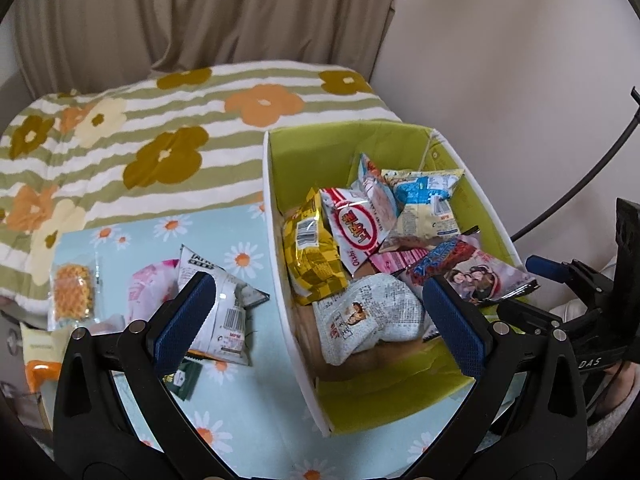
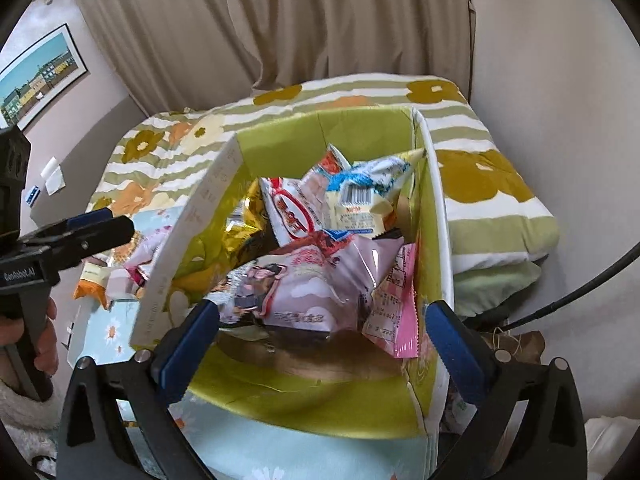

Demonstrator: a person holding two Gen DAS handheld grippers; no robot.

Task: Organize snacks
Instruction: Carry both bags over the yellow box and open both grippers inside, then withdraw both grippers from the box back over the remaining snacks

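I see box (image 1: 276,216) approx. full | 4+ pkts (image 1: 224,304) left on mat | L gripper (image 1: 316,316) & R gripper (image 2: 322,344): both wide open, empty

Daisy-print cloth (image 1: 248,432), green box (image 1: 280,216) at three o'clock, white packet (image 1: 224,304), waffle snack bag (image 1: 74,292) at nine o'clock

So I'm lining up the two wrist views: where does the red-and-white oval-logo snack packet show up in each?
Left wrist: the red-and-white packet lies mid-box, centre-right of the picture, beside the yellow checkered packet.
Right wrist: the same packet sits just above the picture's centre, behind the pink packet.
Shared landmark: the green-lined box holding them.
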